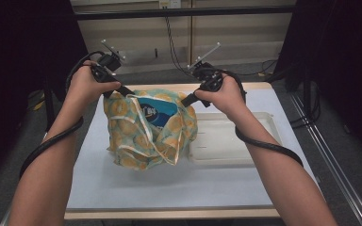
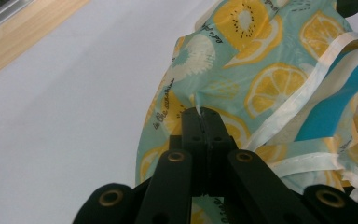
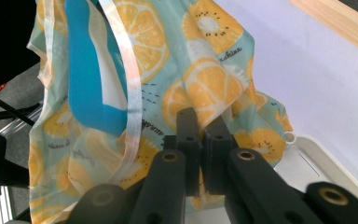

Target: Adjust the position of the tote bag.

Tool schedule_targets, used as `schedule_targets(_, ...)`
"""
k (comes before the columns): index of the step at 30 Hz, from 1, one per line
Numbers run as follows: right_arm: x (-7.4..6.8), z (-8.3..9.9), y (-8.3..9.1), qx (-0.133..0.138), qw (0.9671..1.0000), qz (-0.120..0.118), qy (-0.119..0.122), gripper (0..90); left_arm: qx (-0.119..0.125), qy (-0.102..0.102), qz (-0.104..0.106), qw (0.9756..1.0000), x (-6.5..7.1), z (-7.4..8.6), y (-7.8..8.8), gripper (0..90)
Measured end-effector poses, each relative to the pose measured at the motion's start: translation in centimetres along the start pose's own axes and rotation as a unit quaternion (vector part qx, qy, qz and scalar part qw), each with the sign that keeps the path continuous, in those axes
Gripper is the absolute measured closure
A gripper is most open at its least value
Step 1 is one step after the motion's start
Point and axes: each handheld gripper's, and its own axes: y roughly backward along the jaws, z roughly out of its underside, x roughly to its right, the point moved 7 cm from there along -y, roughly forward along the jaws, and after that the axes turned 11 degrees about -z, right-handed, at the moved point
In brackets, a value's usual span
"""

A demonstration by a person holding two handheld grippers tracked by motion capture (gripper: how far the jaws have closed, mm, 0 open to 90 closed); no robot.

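Setting: an indoor lab or recording station, not a home. A pale grey-topped table with a light wooden edge (image 1: 169, 214) stands alone on a grey floor (image 1: 311, 122). Black curtains or panels (image 1: 23, 56) close in both sides. A black horizontal metal bar (image 1: 184, 12) crosses above the far end. Beige wall panels (image 1: 245, 42) behind, with a white wall socket (image 1: 168, 4) at the top and black cables (image 1: 172, 42) hanging from it. More loose cabling lies on the floor at right, near metal floor rails (image 1: 339, 169). A white plastic tray (image 1: 226, 141) sits on the table.
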Motion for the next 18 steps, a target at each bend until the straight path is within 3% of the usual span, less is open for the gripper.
schedule_targets(5, -0.3, 0.2, 0.6, -0.004, 0.9999, 0.011, 0.011, 74.9, -0.006, 0.007, -0.002, 1.0, 0.0, 0.3, -0.3, 89.8)
schedule_targets(8, -0.7, 0.3, 1.1, -0.005, 0.9996, 0.022, 0.019, 67.7, -0.016, -0.007, -0.003, 0.9998, -0.1, 0.5, -0.3, 89.8)
schedule_targets(9, -0.9, 0.4, 1.3, -0.006, 0.9994, 0.024, 0.024, 66.2, -0.009, 0.007, -0.003, 0.9999, 0.1, 0.4, -0.5, 89.8)
schedule_targets(12, -1.3, 0.6, 1.6, -0.011, 0.9991, 0.024, 0.033, 60.3, -0.021, -0.004, -0.007, 0.9998, 0.0, 0.5, -0.6, 89.7)
schedule_targets(18, -1.8, 1.2, 1.0, -0.023, 0.9986, 0.017, 0.045, 47.5, -0.024, 0.005, -0.01, 0.9997, 0.0, 0.6, -0.7, 89.8)
